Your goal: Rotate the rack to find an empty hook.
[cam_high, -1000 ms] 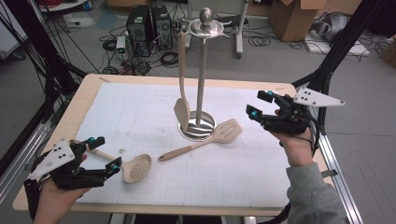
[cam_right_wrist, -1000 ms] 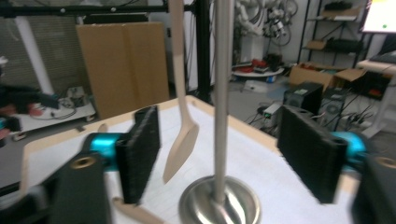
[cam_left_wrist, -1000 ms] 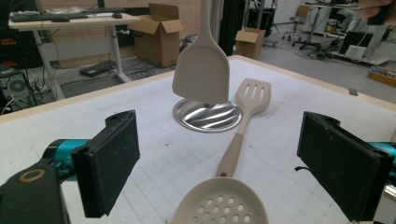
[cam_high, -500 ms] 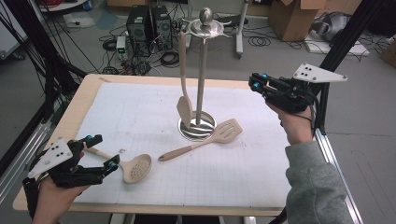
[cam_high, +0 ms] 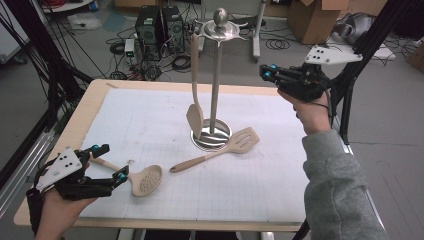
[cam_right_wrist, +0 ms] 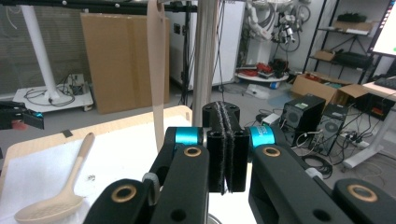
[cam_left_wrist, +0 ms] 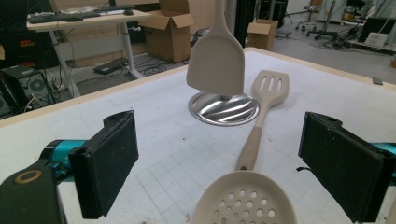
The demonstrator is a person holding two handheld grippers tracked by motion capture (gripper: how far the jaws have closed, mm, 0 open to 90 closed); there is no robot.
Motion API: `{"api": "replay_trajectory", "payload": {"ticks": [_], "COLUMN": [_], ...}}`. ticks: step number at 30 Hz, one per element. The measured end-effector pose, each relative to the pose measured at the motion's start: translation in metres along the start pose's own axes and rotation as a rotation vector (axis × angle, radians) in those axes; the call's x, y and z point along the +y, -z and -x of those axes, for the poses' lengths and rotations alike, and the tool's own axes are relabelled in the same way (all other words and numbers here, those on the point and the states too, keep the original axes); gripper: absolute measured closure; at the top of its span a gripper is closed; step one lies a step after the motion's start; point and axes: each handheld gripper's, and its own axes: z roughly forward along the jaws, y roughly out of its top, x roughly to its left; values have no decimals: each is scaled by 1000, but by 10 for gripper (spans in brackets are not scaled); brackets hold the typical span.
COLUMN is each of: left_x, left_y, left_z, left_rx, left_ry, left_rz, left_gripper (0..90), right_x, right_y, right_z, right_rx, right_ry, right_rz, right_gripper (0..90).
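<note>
1. Spreading across the wooden table [cam_high: 75, 131], the white grid mat [cam_high: 150, 120] is leaving bare wood along the edges and open mat between the utensils.
2. Standing mid-mat, the steel utensil stand [cam_high: 216, 75] is carrying one hanging spatula [cam_high: 195, 117] just above its round base.
3. Resting beside that base, the slotted turner [cam_high: 227, 150] is lying with its head touching the base rim and its handle pointing toward your left.
4. You are holding your left gripper [cam_high: 102, 165] at the near-left corner, jaws spread wide around the handle of the perforated spoon [cam_high: 142, 179], whose bowl is lying just ahead.
5. You are raising your right gripper [cam_high: 267, 74] above the far-right edge, jaws pressed together on nothing, level with the stand's pole.
6. Cluttering the floor beyond are computer towers [cam_high: 159, 25], cables and cardboard boxes [cam_high: 310, 14].
</note>
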Motion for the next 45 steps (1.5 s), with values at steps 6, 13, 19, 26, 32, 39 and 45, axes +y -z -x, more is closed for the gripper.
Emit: {"api": "replay_trajectory", "payload": {"ticks": [6,13,19,26,32,39,45], "left_x": [-3,-2,-3,-4,-5,-5,-5], "left_y": [1,6,7,6,7,7,9], "left_z": [-3,-5,-8,-10,-10,-11,-12], "left_rx": [-39,-36,-27,-19,-17,-13,-9], "left_ry": [-1,-2,4,9,10,14,15], "left_rz": [12,25,21,12,12,10,9], "left_gripper": [122,122,122,122,122,122,122], "right_x": [19,34,43,48,53,57,59], "right_y": [-5,-11,-21,-29,-34,-37,-41], "right_z": [4,10,14,18,19,18,17], "right_rx": [25,30,29,46,45,46,56], "right_ry": [19,23,32,16,24,13,26], "right_rz": [-13,-15,-32,-29,-21,1,4], "right_gripper": [897,897,899,899,899,898,899]}}
